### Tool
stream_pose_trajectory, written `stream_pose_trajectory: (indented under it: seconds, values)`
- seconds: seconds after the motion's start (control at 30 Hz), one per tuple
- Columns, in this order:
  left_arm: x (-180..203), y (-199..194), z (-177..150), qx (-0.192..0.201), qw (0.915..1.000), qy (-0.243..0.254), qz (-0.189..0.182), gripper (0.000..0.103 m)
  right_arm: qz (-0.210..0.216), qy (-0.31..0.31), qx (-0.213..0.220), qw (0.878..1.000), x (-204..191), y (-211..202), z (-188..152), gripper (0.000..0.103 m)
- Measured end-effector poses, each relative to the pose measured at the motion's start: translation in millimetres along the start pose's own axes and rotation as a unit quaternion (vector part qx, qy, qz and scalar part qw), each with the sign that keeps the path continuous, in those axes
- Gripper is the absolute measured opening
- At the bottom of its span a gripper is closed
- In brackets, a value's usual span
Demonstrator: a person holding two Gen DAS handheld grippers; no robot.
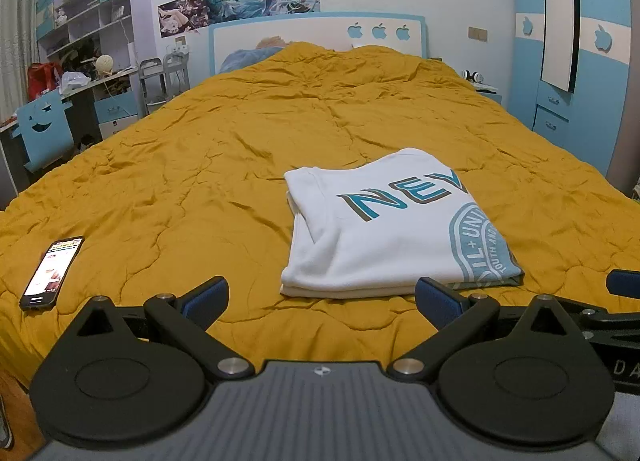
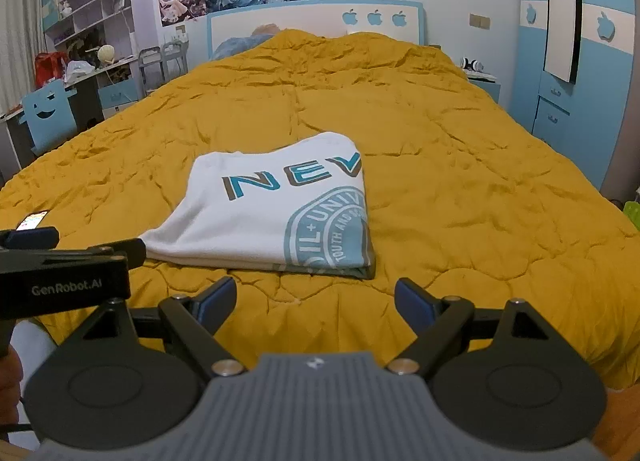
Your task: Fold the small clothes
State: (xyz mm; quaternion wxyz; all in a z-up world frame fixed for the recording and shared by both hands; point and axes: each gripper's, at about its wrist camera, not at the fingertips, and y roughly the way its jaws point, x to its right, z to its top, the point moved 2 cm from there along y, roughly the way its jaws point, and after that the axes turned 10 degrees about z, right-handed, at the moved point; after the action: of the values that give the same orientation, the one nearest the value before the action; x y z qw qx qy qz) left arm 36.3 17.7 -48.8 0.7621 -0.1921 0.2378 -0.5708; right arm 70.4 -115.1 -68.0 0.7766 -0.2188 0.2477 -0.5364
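Note:
A white T-shirt with teal lettering and a round teal print lies folded into a flat rectangle on the mustard-yellow quilt. It also shows in the right wrist view. My left gripper is open and empty, just short of the shirt's near edge. My right gripper is open and empty, a little nearer than the shirt's near right corner. The left gripper's side shows at the left of the right wrist view.
A phone with a lit screen lies on the quilt at the near left. The bed's headboard is at the far end. A desk and shelves stand to the left, a blue wardrobe to the right.

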Motion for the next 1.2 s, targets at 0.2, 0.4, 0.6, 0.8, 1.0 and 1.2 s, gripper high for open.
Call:
stream_pose_trajectory:
  seconds: [0.2, 0.4, 0.6, 0.8, 1.0, 1.2]
  values:
    - [-0.8, 0.2, 0.0, 0.0, 1.0, 0.0, -0.001, 0.103, 0.001, -0.003, 0.005, 1.0, -1.3, -2.0, 0.3, 0.082]
    - [-0.5, 0.0, 0.1, 0.0, 1.0, 0.001, 0.0, 0.103, 0.001, -0.004, 0.006, 1.0, -1.2, -1.6, 0.3, 0.082]
    - [-2.2, 0.5, -0.4, -0.001, 1.0, 0.002, 0.001, 0.103, 0.001, -0.006, 0.009, 1.0, -1.9, -1.6, 0.5, 0.082]
    - [-2.1, 0.0, -0.5, -0.001, 1.0, 0.002, 0.001, 0.103, 0.0, -0.006, 0.01, 1.0, -2.3, -1.8, -0.4, 0.082]
    - [-2.8, 0.4, -0.1, -0.001, 1.0, 0.002, 0.001, 0.103, 0.0, -0.006, 0.01, 1.0, -2.1, -1.8, -0.6, 0.082]
    - [-3.2, 0.4, 0.0, -0.001, 1.0, 0.002, 0.0, 0.103, -0.001, -0.004, 0.008, 1.0, -2.8, -1.4, -0.8, 0.082]
